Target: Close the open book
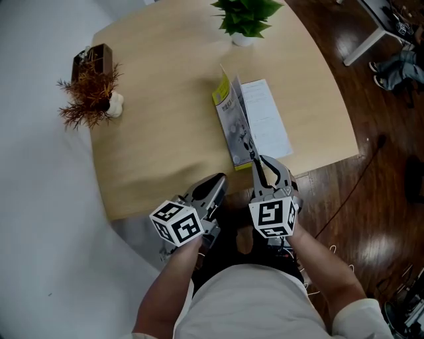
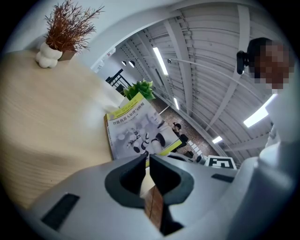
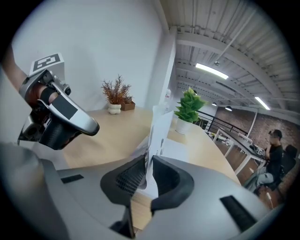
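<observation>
The book [image 1: 265,119] lies on the right part of the wooden table [image 1: 159,132], its white pages flat. Its yellow-and-grey front cover [image 1: 228,109] stands nearly upright from the spine. My right gripper [image 1: 254,157] is shut on the cover's near edge; in the right gripper view the thin sheet [image 3: 157,129] rises out from between the jaws of my right gripper [image 3: 149,161]. My left gripper [image 1: 217,180] hovers at the table's near edge, left of the book, shut on nothing. In the left gripper view, my left gripper [image 2: 146,161] faces the printed cover [image 2: 138,126].
A green potted plant [image 1: 245,16] stands at the table's far edge behind the book. A dried reddish plant [image 1: 89,93] sits at the far left corner beside a dark box [image 1: 89,56]. Wooden floor and a cable [image 1: 358,179] lie to the right.
</observation>
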A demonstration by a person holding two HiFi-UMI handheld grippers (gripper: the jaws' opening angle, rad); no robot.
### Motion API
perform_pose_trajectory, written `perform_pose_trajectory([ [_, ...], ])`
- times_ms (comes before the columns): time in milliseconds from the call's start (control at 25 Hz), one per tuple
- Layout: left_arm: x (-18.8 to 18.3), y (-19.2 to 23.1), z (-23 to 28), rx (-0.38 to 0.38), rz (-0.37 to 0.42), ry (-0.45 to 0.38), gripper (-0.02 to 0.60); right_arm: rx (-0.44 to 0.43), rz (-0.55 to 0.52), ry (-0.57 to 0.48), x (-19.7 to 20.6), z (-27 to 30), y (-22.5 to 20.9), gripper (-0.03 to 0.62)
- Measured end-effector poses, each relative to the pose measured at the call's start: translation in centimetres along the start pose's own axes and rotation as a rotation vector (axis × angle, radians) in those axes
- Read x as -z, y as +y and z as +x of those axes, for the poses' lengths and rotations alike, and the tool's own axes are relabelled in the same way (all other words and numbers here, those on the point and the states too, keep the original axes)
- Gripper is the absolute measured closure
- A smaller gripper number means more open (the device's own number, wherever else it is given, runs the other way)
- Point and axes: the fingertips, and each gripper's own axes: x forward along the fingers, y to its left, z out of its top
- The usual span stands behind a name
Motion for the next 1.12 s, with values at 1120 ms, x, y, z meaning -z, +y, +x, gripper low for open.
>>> perform_pose_trajectory([
  [1120, 1.8, 0.2, 6.3, 0.003, 0.002, 0.115, 0.581, -0.118, 0.428, 0.064, 6.3, 1.5, -4.7, 0.549],
])
